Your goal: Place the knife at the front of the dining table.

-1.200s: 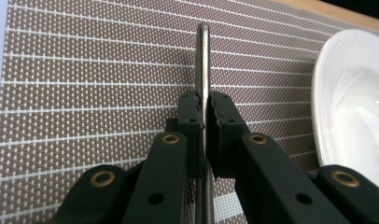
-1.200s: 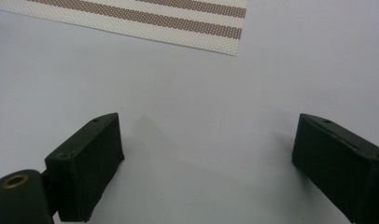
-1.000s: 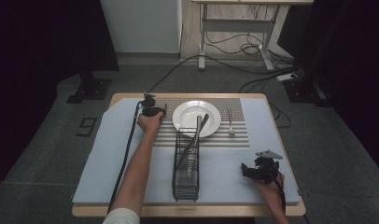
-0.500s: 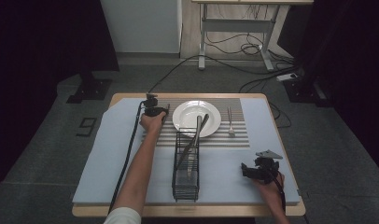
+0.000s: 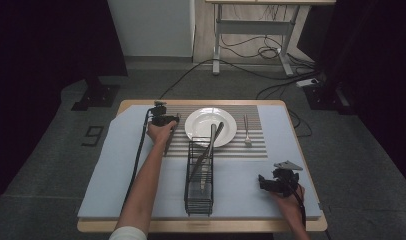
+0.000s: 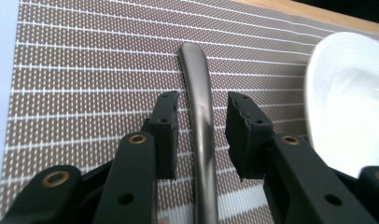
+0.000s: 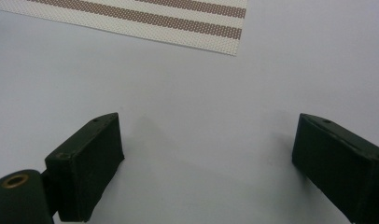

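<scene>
A grey metal utensil handle [image 6: 199,70] lies on the brown striped placemat [image 6: 85,56], just left of the white plate [image 6: 351,93]. My left gripper [image 6: 202,101] straddles that handle. Its jaws have just been opening, and a small gap shows on each side, so the pads do not press on it. In the high view the left gripper [image 5: 163,120] sits at the placemat's left edge beside the plate [image 5: 201,131]. My right gripper [image 5: 270,183] rests at the near right of the table. It stands open [image 7: 208,123] over bare blue mat.
A black wire rack [image 5: 199,192] stands in the middle of the blue mat [image 5: 116,170], with long utensils leaning out over the plate. A fork [image 5: 246,131] lies on the placemat right of the plate. Cables trail on the floor behind the table.
</scene>
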A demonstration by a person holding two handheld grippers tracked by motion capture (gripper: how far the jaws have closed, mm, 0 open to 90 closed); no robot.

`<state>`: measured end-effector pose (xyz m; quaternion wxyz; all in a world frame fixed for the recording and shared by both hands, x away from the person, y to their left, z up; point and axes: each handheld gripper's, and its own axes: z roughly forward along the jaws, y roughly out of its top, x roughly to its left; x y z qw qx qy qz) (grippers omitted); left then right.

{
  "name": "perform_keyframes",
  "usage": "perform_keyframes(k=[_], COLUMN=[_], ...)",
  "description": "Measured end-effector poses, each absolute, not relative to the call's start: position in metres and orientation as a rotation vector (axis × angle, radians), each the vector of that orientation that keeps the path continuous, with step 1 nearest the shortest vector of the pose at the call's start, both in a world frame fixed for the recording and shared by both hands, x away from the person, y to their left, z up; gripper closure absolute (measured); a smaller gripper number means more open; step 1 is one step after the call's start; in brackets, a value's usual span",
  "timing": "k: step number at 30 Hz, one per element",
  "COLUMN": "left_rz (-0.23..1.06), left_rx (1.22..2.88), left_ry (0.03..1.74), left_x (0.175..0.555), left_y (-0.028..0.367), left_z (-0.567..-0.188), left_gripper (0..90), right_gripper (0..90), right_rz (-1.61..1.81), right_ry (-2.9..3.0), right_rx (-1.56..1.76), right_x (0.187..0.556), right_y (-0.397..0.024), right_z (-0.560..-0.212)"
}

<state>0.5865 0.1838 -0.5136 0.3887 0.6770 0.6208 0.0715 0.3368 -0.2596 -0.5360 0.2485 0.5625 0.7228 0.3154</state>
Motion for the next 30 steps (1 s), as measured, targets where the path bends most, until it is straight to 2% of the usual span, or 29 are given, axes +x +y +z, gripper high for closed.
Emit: perform_keyframes(k=[20,30], left_rz=[0.171,0.187], left_rx=[1.825,1.881], left_ry=[1.475,1.419], left_x=[0.529,0.509], left_y=[0.203,0.198], left_z=[-0.514,-0.517], left_gripper=[55.7,56.7], right_gripper=[8.2,8.2], right_rz=[0.854,0.852], right_ry=[1.972,1.971], right_rx=[1.530,1.531], right_x=[0.336,0.336], right_y=[-0.260,-0.259], right_z=[-0.536,-0.536])
